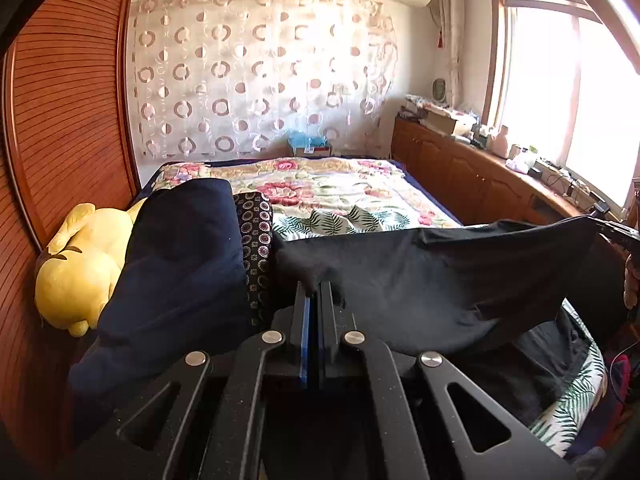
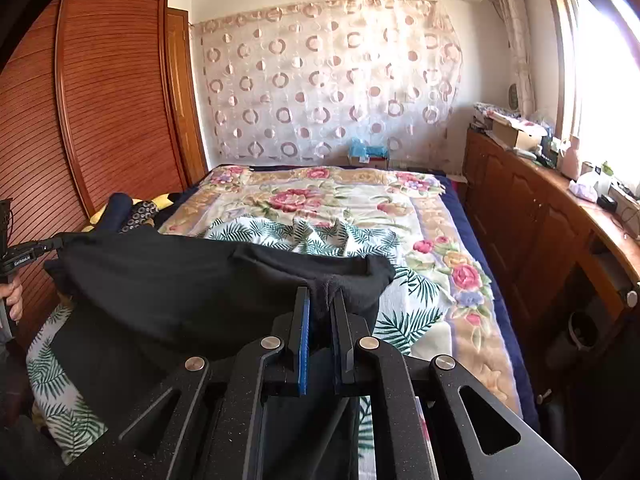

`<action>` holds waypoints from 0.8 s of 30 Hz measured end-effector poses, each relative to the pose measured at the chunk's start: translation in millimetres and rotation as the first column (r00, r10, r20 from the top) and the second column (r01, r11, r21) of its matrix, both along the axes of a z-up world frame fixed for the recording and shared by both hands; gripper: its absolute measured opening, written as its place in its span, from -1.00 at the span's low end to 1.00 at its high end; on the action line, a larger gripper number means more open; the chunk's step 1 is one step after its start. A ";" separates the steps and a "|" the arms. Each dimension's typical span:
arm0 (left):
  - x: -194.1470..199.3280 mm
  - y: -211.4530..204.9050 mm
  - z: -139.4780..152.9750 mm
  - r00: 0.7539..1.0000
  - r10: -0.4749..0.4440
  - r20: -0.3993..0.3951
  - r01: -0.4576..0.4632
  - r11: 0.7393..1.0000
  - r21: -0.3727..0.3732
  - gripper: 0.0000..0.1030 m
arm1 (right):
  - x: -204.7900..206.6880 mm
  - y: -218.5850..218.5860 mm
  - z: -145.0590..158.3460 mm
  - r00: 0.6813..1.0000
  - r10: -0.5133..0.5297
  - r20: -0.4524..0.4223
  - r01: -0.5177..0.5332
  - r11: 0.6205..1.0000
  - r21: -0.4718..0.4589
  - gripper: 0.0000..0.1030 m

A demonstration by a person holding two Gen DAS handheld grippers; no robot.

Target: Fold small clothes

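Stretching between the two grippers, a black garment (image 1: 440,276) hangs above the bed (image 1: 328,188) as a broad, slack sheet with a sagging lower edge and a rolled hem along its top.

Left of the left gripper (image 1: 314,292) lies a yellow plush toy (image 1: 76,264) against the ribbed wooden wardrobe (image 1: 68,128), and next to it, just beside the gripper, a dark navy bundle (image 1: 180,264) with a circle-patterned dark cloth (image 1: 256,232) pressed against it. The left gripper's jaws are clenched on one corner of the black garment, the cloth bunching right at the fingertips. From there the fabric runs off to the gripper's right, where its far corner meets the other tool at the frame edge.

In the right wrist view the same garment (image 2: 180,280) spreads to the left of the right gripper (image 2: 322,300), which pinches a gathered fold of it between nearly closed jaws. Ahead of this gripper the floral blanket (image 2: 360,200) covers the bed, with a leaf-print sheet (image 2: 280,232) rumpled just beyond the garment. Farther ahead, against the circle-patterned curtain (image 2: 328,76), a cardboard box (image 2: 368,158) holds something pale blue. To the right, a wooden cabinet (image 2: 520,208) carries an open box (image 2: 516,134) and small clutter too blurred to name.
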State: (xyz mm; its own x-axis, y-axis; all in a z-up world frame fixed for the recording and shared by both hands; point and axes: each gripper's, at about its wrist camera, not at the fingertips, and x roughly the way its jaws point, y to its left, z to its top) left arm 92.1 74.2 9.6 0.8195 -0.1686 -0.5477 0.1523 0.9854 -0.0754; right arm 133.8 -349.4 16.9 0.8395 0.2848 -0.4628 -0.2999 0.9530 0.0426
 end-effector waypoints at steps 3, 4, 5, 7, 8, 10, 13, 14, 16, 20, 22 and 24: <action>-17.7 2.9 5.6 1.000 0.001 0.018 0.000 1.000 -0.012 -0.93 | -12.3 -1.3 0.2 1.000 0.000 0.013 0.000 1.000 -0.004 -0.84; -22.9 4.4 7.9 1.000 0.004 0.024 -0.003 1.000 -0.019 -0.93 | -16.5 -1.7 0.6 1.000 0.000 0.017 0.000 1.000 -0.004 -0.84; -27.5 5.9 10.0 1.000 0.004 0.029 -0.003 1.000 -0.028 -0.93 | -21.3 -2.6 1.5 1.000 0.000 0.022 0.000 1.000 -0.005 -0.83; -37.7 9.0 15.4 0.999 -0.002 0.034 0.004 0.999 -0.050 -0.93 | -30.3 -5.5 4.8 0.999 0.003 0.034 -0.004 1.000 0.008 -0.84; -41.4 9.4 16.6 0.999 -0.006 0.034 0.008 0.999 -0.051 -0.93 | -35.4 -7.2 6.3 0.999 0.004 0.041 -0.005 1.000 0.012 -0.84; -46.3 10.3 13.9 1.000 -0.004 0.028 0.005 0.999 -0.032 -0.93 | -40.4 -10.0 2.9 0.999 0.003 0.042 -0.004 1.000 0.016 -0.83; -49.9 17.8 -8.2 1.000 0.006 -0.022 -0.007 0.999 -0.033 -0.93 | -39.8 -12.4 -18.4 1.000 -0.003 -0.001 0.003 1.000 0.010 -0.84; -50.9 20.8 -18.3 0.999 0.014 -0.046 -0.016 0.999 -0.037 -0.93 | -38.4 -13.1 -29.5 1.000 -0.007 -0.029 0.007 1.000 0.013 -0.83; -51.4 26.3 -39.1 0.995 0.026 -0.098 -0.032 0.998 -0.055 -0.93 | -34.2 -13.5 -47.1 0.997 -0.015 -0.071 0.016 1.000 0.013 -0.83; -54.6 32.7 -68.7 0.987 0.034 -0.158 -0.050 0.994 -0.099 -0.93 | -15.0 -4.7 -68.1 0.992 0.001 -0.127 0.003 1.000 0.031 -0.83; -52.6 30.0 -72.7 0.986 0.028 -0.165 -0.047 0.992 -0.116 -0.93 | -4.1 7.1 -67.4 0.992 0.022 -0.128 -0.018 0.999 0.035 -0.83; -51.6 24.1 -67.8 0.988 0.021 -0.151 -0.039 0.993 -0.115 -0.93 | 9.2 21.9 -61.1 0.992 0.057 -0.112 -0.052 0.998 0.043 -0.83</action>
State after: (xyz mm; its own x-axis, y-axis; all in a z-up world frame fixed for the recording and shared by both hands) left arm 40.5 98.2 -58.2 0.7357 -0.2152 -0.6422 0.1008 0.9724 -0.2104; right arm 143.0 -327.5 -44.1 0.7650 0.3488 -0.5414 -0.3425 0.9323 0.1166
